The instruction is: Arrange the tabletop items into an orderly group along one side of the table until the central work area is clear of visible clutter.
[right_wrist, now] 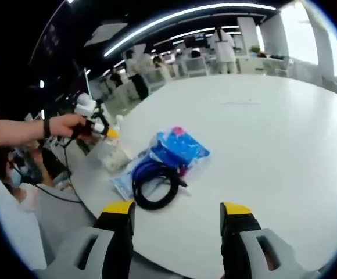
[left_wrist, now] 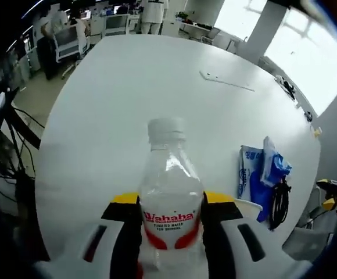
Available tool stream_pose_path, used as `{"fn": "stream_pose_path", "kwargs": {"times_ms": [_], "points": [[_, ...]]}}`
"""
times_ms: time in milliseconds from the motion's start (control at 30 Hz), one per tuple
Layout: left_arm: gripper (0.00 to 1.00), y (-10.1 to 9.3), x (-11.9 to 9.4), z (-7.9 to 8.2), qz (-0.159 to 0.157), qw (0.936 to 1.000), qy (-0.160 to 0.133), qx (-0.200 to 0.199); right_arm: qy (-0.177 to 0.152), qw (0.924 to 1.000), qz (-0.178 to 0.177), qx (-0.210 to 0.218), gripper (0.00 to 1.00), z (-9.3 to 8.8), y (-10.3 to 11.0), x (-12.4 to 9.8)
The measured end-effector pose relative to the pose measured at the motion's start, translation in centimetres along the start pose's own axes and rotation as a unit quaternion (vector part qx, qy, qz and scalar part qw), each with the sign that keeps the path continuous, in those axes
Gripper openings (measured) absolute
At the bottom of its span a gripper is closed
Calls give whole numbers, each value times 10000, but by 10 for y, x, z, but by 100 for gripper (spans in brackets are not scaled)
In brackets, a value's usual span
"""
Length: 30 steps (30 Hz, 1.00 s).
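Left tongs (left_wrist: 171,218) grip 1 bottle (left_wrist: 169,197); 1 cable (right_wrist: 156,181).

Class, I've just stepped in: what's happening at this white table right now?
A person is tidying the white table with two hand-held grippers. The left gripper is shut on a clear water bottle with a white cap, held upright near the table's edge. The right gripper is open and empty, facing a blue packet and a coiled black cable that lie together beside the edge. The middle of the table is mostly bare.
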<state>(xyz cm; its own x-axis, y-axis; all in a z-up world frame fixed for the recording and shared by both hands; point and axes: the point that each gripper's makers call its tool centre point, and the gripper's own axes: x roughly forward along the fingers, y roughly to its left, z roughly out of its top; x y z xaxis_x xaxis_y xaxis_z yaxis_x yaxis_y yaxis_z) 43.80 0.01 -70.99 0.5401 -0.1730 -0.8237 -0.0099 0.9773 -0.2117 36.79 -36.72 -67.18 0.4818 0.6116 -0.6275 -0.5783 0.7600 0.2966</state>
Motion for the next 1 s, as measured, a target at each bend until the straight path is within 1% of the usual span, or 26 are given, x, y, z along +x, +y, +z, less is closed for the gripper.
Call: {"fn": "stream_pose_path", "kwargs": {"times_ms": [167,300,433,533,633,833,1000], "points": [[39,-3,-12,0,26,9996,-167,208,-47,9999,92,5,59,3,4,3],[38,-3,-22,-3,80,9994,-287,179,-34,9999,147,-72,59,4,6,3],[38,-2,-34,-10,116,9991,-366,175,-97,9998,161,-78,60,7,6,3],[38,1,-43,-15,160,9986,-490,128,-126,9997,173,-90,60,9,8,3],[38,0,-50,-23,210,9981,-547,170,-138,9996,209,-113,60,10,12,4],[38,-1,-57,-35,261,9973,-624,280,-100,9994,278,-185,60,8,20,5],[39,-3,-61,-41,277,9963,-685,445,-109,9992,313,-215,60,9,24,6]]}}
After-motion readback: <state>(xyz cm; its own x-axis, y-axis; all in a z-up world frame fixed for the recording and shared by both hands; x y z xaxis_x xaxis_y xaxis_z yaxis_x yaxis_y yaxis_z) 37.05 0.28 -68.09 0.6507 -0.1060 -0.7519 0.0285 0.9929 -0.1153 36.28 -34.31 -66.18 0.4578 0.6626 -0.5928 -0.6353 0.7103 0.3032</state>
